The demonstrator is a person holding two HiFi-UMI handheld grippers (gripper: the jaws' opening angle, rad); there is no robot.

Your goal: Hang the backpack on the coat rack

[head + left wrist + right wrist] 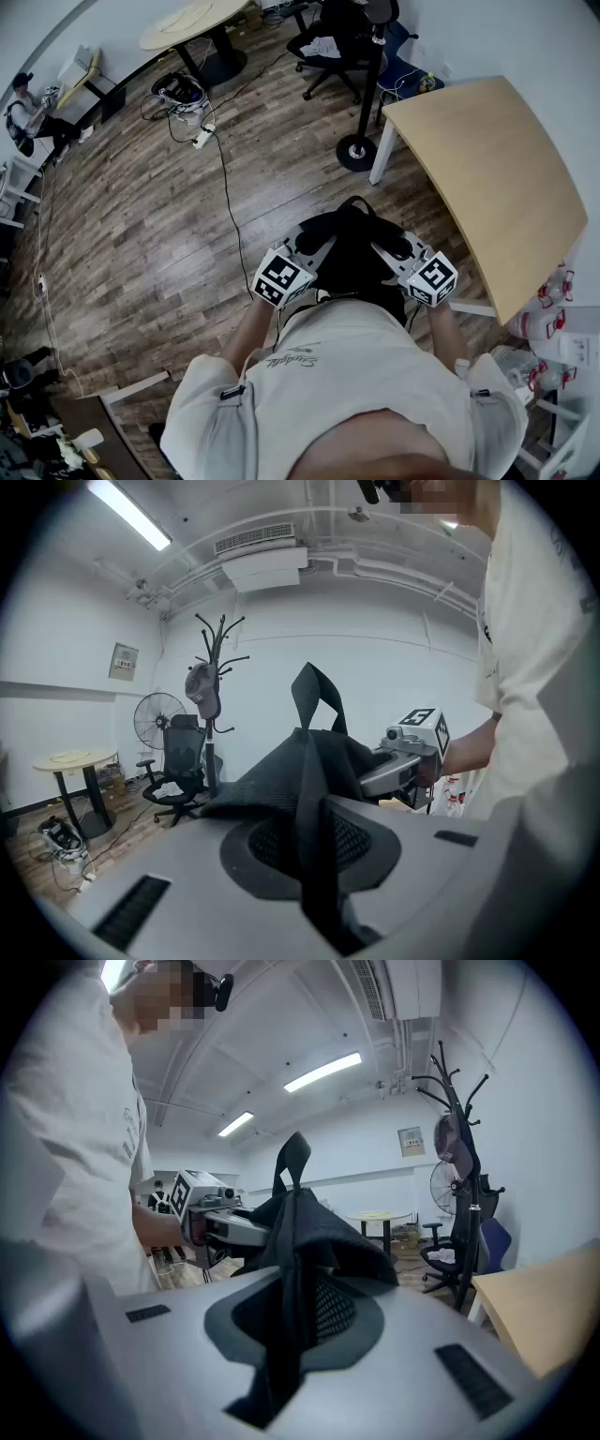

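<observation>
The black backpack [352, 246] hangs between my two grippers in front of my body, above the wood floor, its top loop [317, 697] standing up. My left gripper [319, 255] is shut on a fold of its mesh fabric [302, 850]. My right gripper [386, 253] is shut on the opposite side of the backpack [298, 1241]. Each gripper shows in the other's view: the right gripper [401, 764] and the left gripper [223, 1226]. The black coat rack [357, 148] stands ahead, beside the table corner. Its hooks [216, 639] carry a grey item. The coat rack [458, 1119] also stands at the right gripper view's right.
A light wooden table [492, 178] lies to the right. An office chair [330, 45] and a round table [193, 22] stand beyond the rack. A cable [225, 197] runs over the floor. A fan [156, 720] stands by the wall. A white shelf unit [565, 337] is at the lower right.
</observation>
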